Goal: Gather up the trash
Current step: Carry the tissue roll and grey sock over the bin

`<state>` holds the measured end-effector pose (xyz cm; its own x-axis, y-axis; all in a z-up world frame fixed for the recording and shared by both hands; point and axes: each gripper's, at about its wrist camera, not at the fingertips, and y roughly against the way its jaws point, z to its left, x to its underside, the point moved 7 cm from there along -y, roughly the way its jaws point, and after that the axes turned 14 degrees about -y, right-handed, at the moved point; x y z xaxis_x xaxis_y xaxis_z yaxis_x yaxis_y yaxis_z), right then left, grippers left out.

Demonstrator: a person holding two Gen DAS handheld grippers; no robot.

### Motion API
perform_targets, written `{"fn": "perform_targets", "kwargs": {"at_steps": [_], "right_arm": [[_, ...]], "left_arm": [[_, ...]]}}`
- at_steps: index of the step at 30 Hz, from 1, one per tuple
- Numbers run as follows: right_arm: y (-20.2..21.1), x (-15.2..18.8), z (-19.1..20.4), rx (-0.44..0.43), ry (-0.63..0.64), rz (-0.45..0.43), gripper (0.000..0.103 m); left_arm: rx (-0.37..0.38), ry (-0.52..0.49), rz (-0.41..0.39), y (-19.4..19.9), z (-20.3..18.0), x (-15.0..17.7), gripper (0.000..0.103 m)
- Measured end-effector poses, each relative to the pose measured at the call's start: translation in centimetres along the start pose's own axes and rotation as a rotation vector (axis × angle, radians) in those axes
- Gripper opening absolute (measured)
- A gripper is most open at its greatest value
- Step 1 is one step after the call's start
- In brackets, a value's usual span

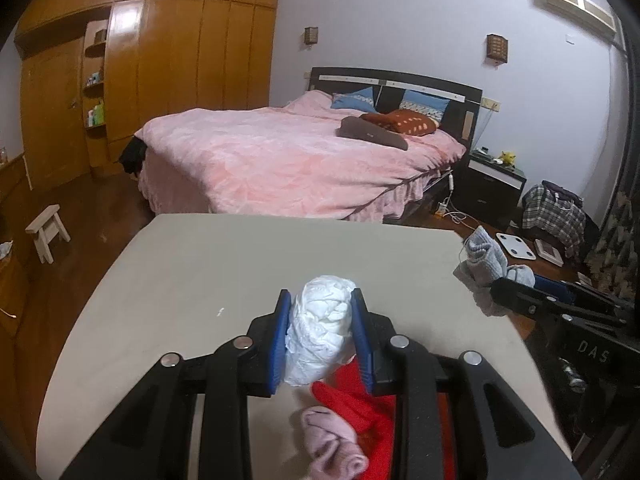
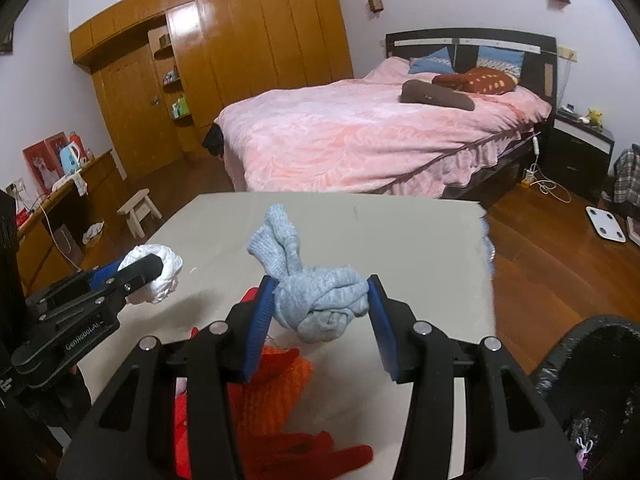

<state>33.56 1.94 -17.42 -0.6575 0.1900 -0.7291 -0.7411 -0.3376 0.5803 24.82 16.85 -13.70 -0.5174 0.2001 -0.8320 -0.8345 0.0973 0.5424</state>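
Note:
My left gripper (image 1: 320, 320) is shut on a crumpled white paper wad (image 1: 320, 336) and holds it above the beige table (image 1: 208, 280). The wad also shows in the right wrist view (image 2: 160, 268), between the left gripper's fingers (image 2: 136, 272). My right gripper (image 2: 320, 304) is shut on a bundled grey-blue sock (image 2: 316, 300) over the table (image 2: 400, 240). The sock shows at the right in the left wrist view (image 1: 484, 268). Red clothing (image 1: 360, 400) and a pink sock (image 1: 332, 440) lie under the left gripper. An orange-red knit (image 2: 276, 388) lies under the right gripper.
A black-lined bin (image 2: 592, 380) stands at the table's right front. A pink bed (image 1: 296, 156) lies beyond the table. A small white stool (image 1: 46, 228) and a wooden wardrobe (image 1: 160, 60) are at the left. A white scale (image 2: 606, 224) lies on the floor at right.

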Motion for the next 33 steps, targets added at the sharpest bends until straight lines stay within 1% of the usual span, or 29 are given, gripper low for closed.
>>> {"fn": "perform_targets", "kwargs": {"at_steps": [12, 19, 33], "right_arm": [[5.9, -0.6, -3.0, 0.022, -0.051, -0.059, 0.046], [10.1, 0.0, -5.8, 0.071, -0.07, -0.09, 0.046], [17.3, 0.9, -11.6, 0.173, -0.122, -0.155, 0.046]], "left_arm": [[0.047, -0.011, -0.037, 2.4, -4.2, -2.1, 0.029], [0.096, -0.032, -0.05, 3.4, -7.5, -2.7, 0.029], [0.225, -0.104, -0.087, 5.5, -16.7, -4.3, 0.029]]}}
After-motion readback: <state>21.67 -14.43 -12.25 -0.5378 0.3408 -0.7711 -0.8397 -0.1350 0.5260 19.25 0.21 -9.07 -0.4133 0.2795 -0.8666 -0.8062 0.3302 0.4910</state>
